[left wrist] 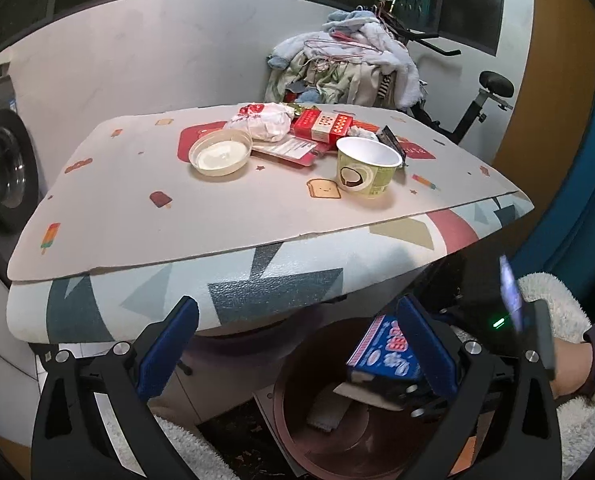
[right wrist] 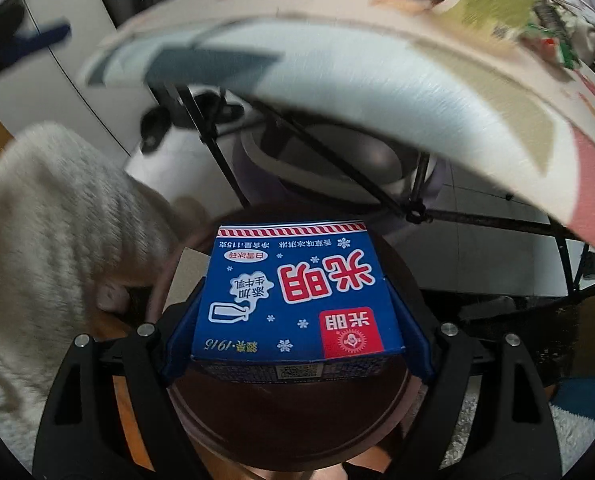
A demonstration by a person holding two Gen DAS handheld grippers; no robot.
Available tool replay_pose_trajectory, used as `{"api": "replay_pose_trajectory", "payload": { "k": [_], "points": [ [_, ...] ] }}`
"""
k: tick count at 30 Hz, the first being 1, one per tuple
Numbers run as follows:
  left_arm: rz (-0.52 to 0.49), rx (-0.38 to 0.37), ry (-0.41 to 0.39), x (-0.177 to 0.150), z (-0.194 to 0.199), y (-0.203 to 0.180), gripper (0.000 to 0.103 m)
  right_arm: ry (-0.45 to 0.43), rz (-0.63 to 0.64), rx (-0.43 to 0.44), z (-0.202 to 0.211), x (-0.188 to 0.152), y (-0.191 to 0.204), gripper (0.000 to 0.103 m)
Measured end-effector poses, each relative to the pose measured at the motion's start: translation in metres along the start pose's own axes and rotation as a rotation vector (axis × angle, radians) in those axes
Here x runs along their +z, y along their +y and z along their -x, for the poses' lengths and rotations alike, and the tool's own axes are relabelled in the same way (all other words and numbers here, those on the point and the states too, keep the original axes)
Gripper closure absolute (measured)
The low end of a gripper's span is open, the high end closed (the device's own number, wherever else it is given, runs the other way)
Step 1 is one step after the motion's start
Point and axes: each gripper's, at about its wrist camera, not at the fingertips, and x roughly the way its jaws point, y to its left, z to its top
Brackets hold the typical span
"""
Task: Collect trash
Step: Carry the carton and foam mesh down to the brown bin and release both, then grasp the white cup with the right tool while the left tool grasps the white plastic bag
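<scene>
My right gripper (right wrist: 297, 308) is shut on a blue ice-cream box (right wrist: 293, 280) with white and red print, its pads pressing both sides. It holds the box over the open brown bin (right wrist: 297, 420) under the table's edge. In the left wrist view the same box (left wrist: 381, 350) hangs above the bin (left wrist: 297, 412), which has a pale scrap inside. My left gripper (left wrist: 297, 336) stands open and empty in front of the table edge. On the table (left wrist: 117, 208) lie a coconut paper cup (left wrist: 365, 172), a round plastic lid (left wrist: 220, 154), a white wrapper (left wrist: 263, 120) and red packets (left wrist: 321, 128).
A washing machine (left wrist: 1, 168) stands at the left, with a heap of clothes (left wrist: 345, 68) and an exercise bike (left wrist: 485, 96) behind the table. A hand in a fleece sleeve (left wrist: 569, 372) is at the right. Black folding table legs (right wrist: 337, 168) cross above the bin.
</scene>
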Motion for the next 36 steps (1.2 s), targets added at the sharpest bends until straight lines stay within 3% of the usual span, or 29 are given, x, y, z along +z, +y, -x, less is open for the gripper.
{"api": "replay_pose_trajectory", "payload": {
  "k": [6,13,16,20,29,36],
  "points": [
    [-0.010,0.000,0.013,-0.002,-0.005,-0.002,0.006,0.073,0.009,-0.014,-0.019,0.000,0.003,0.021],
    [0.054,-0.002,0.018,-0.001,-0.008,0.009,0.006,0.067,-0.008,-0.005,-0.013,-0.002,-0.006,0.020],
    [0.079,-0.001,0.022,-0.001,-0.009,0.014,0.006,0.055,-0.015,0.007,-0.011,-0.001,-0.008,0.007],
    [0.086,0.008,0.022,-0.001,-0.009,0.016,0.006,-0.016,-0.048,-0.007,0.008,0.001,-0.016,0.006],
    [0.072,0.028,0.012,-0.001,-0.009,0.010,0.006,-0.391,-0.141,-0.132,0.090,0.000,-0.040,0.006],
    [0.050,0.042,0.012,0.000,-0.009,0.006,0.006,-0.486,-0.184,-0.146,0.111,-0.004,-0.056,0.006]
  ]
}}
